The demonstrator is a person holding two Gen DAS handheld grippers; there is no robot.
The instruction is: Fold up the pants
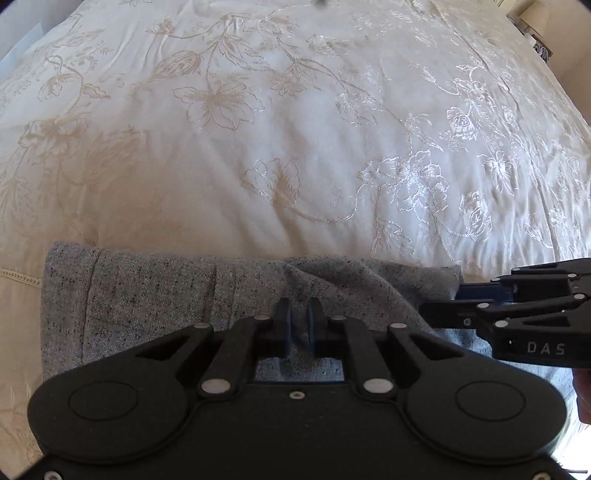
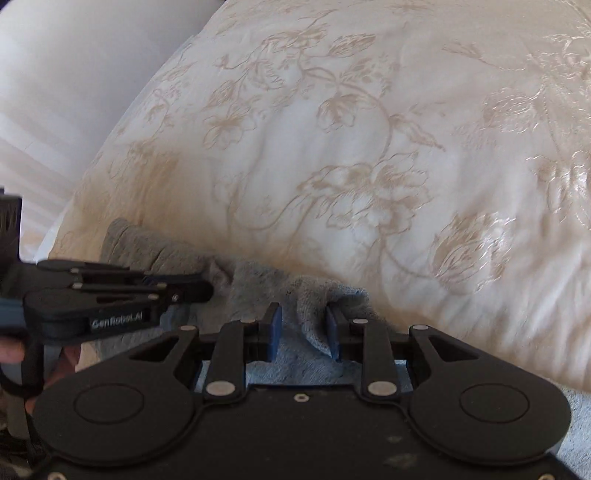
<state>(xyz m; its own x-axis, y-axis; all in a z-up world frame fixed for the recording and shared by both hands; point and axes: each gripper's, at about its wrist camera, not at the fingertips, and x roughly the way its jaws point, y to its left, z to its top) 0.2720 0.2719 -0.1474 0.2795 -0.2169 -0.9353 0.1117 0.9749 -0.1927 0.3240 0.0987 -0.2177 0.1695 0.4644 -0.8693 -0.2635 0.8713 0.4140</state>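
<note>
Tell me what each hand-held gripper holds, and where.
Both pinch the grey pants along their far folded edge: left hand-held gripper mid-edge, right hand-held gripper near the end.

— From here the bedspread beyond the pants lies wide and bare, right up to the far side. Plenty of room to pass forward.

— And sideways?

— Tight. The left gripper and right gripper sit close together over the same grey cloth, the right one coming in across the left one's right flank. Neither could swing toward the other.

— Anything at the edges?

— A lamp and some small, blurred things stand at the far right corner, well apart. On the left, in the right wrist view, the bed ends at a pale wall.
</note>
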